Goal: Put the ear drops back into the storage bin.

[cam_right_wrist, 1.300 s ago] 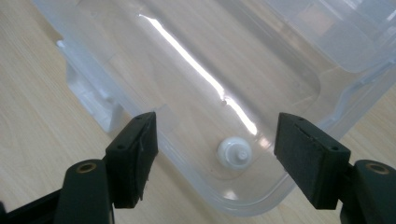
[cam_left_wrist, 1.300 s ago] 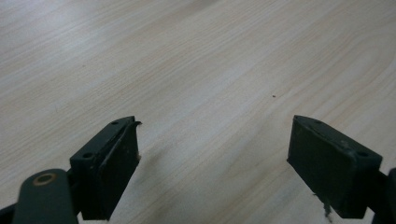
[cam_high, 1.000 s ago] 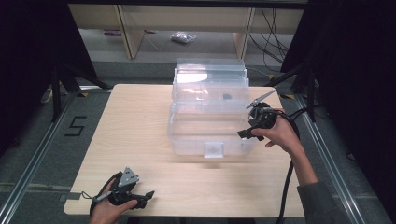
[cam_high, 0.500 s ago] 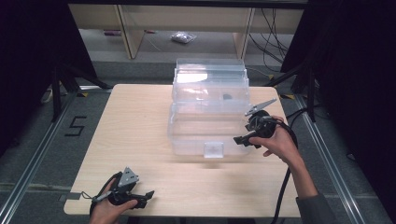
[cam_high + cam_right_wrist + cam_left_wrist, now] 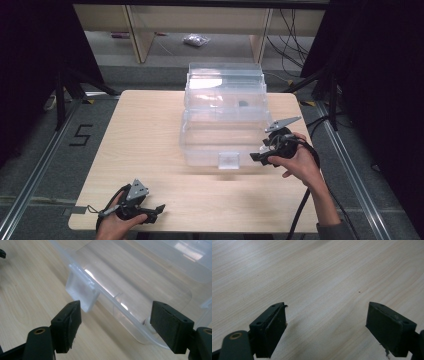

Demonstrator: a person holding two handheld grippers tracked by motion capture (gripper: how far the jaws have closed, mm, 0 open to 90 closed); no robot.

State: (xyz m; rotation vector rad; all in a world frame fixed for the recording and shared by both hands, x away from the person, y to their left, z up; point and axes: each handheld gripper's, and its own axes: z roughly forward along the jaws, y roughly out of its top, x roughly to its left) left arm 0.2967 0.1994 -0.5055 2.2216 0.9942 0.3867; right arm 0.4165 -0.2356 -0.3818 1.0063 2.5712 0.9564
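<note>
Clear plastic storage box (image 5: 224, 120), mid-table toward the far edge, front latch tab (image 5: 229, 160) facing near. Right gripper (image 5: 261, 156) at its near right corner, jaws just opened wide, nothing clamped. Left gripper (image 5: 155, 212) rests near-left, jaws apart, empty. Latch not yet gripped; opening remains.

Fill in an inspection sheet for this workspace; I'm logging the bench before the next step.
Surface: light wooden table, bare grain under the left claw.
Job's things: clear plastic box at table centre, latch tab on its near edge.
Clutter: small dark item inside the box, too small to identify.
Grippers: left claw open, resting at the near edge; right claw open, near box rim between its jaws, untouched.
Cables: one trails from each claw.
Surroundings: shelf unit behind, floor mark "5".
</note>
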